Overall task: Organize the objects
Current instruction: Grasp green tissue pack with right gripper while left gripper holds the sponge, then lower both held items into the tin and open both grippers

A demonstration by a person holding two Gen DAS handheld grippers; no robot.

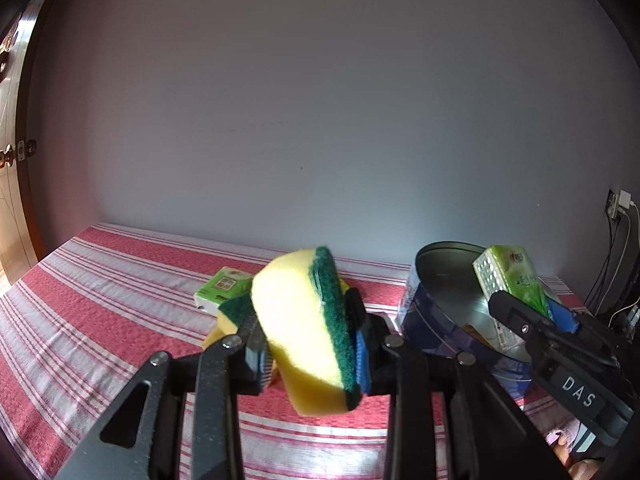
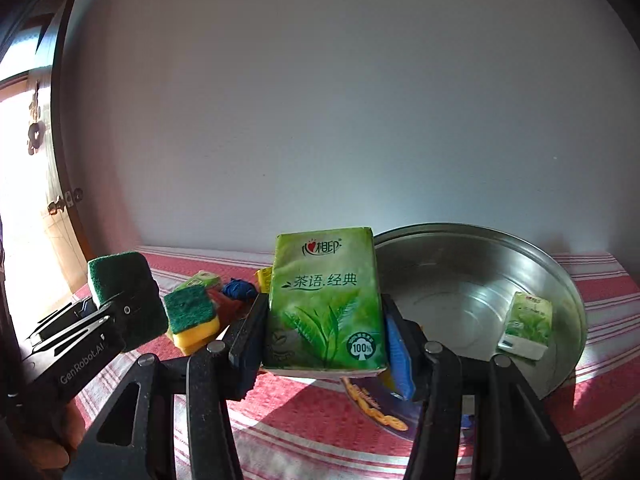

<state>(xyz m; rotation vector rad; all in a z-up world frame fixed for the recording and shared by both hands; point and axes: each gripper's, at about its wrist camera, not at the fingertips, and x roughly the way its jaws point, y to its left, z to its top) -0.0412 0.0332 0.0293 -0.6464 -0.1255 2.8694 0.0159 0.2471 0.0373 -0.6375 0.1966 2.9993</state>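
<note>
My left gripper (image 1: 308, 344) is shut on a yellow sponge with a green scouring side (image 1: 304, 328), held above the red-striped cloth. My right gripper (image 2: 324, 340) is shut on a green tissue pack (image 2: 326, 300), held upright at the near rim of a round metal tin (image 2: 460, 280). The tin holds another green tissue pack (image 2: 526, 326). In the left wrist view the right gripper (image 1: 532, 312) holds its pack (image 1: 516, 276) over the tin (image 1: 440, 280). The left gripper with its sponge (image 2: 120, 292) shows at the left of the right wrist view.
On the cloth lie another yellow-green sponge (image 2: 192, 316), a green tissue pack (image 1: 222, 288), a blue crumpled object (image 2: 238, 289) and a red item (image 2: 228, 308). A plain wall stands behind the table. A door (image 1: 12, 160) is at the left, cables (image 1: 616, 240) at the right.
</note>
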